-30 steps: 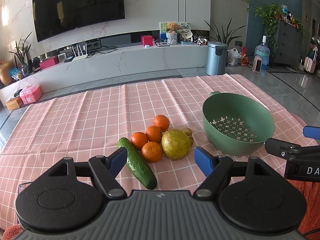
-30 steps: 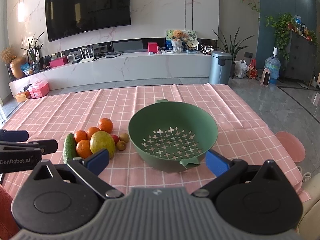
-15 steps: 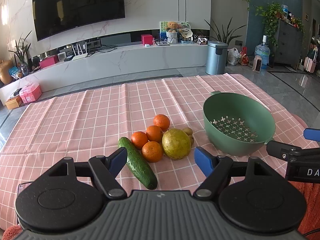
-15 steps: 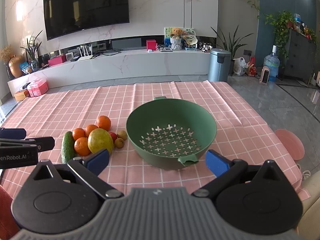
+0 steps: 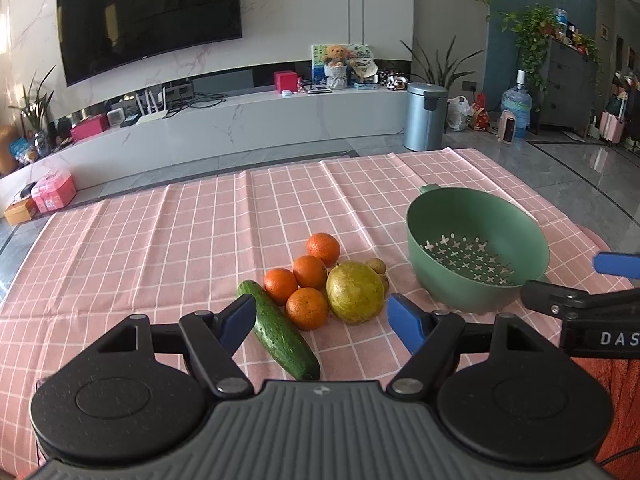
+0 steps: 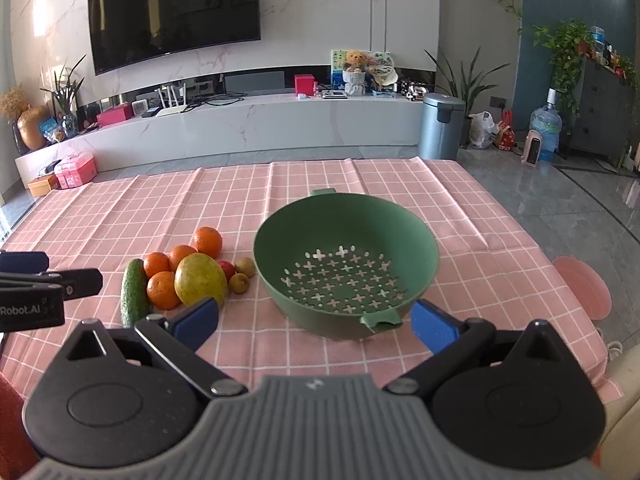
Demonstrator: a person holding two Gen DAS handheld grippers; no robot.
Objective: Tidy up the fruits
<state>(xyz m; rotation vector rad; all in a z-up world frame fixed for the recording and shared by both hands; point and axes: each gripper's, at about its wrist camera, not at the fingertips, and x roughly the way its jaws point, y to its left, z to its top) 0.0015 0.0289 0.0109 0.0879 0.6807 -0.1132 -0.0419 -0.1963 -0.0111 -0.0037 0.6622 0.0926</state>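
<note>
My left gripper [image 5: 322, 316] hangs released over the near edge of the tabletop [image 5: 160, 248], its blue fingers [image 5: 240, 318] spread wide with nothing between them. Just past it lies a cucumber [image 5: 282, 330], pointing away at a slant. Touching its far side is a cluster of four oranges [image 5: 307, 307], and beside them a big yellow-green fruit [image 5: 355, 292] with two small brown fruits [image 6: 240, 282] and a small red one [image 6: 227, 268] tucked against it. My right gripper [image 6: 314, 320] is likewise released and empty, fingers wide apart, held just in front of the green colander [image 6: 346, 236]. The colander sits upright on the pink checked cloth [image 6: 472, 224], right of the fruit pile and close to it, with nothing inside. Beyond the tabletop stand a grey bin [image 6: 442, 126] and a long white cabinet [image 6: 256, 128] under a wall television [image 6: 174, 12].
</note>
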